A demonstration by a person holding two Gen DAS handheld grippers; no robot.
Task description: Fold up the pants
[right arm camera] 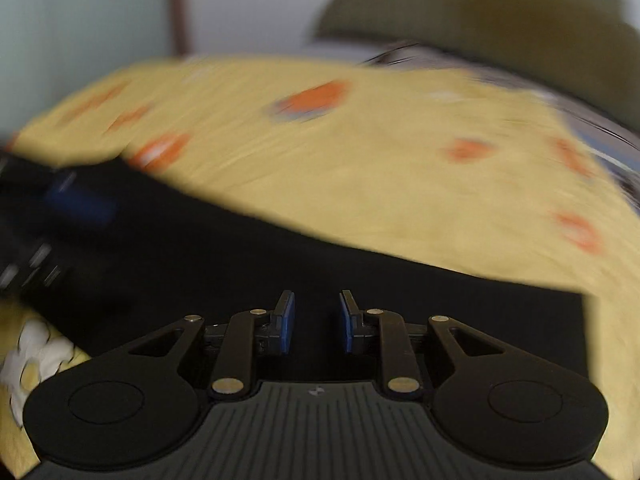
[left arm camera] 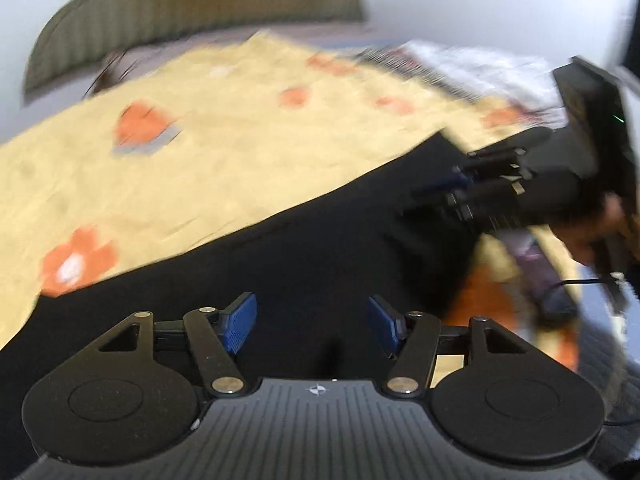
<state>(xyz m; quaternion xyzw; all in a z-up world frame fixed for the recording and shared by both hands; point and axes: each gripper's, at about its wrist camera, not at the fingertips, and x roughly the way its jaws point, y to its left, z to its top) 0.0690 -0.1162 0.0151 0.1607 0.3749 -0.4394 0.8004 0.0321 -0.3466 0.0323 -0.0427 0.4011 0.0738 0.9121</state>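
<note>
Left wrist view shows black pants (left arm camera: 320, 248) spread flat across the near part of a yellow flowered bedspread (left arm camera: 200, 152). They look soft, light and limp, best pinched at an edge. The left gripper (left arm camera: 313, 322) and right gripper (right arm camera: 317, 318) stand apart, empty.

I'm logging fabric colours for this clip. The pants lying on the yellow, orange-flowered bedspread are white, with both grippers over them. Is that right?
Not quite: the pants are black, not white, as the left wrist view shows. The rest holds: they lie on the yellow, orange-flowered bedspread, with the left gripper and right gripper over them.
</note>
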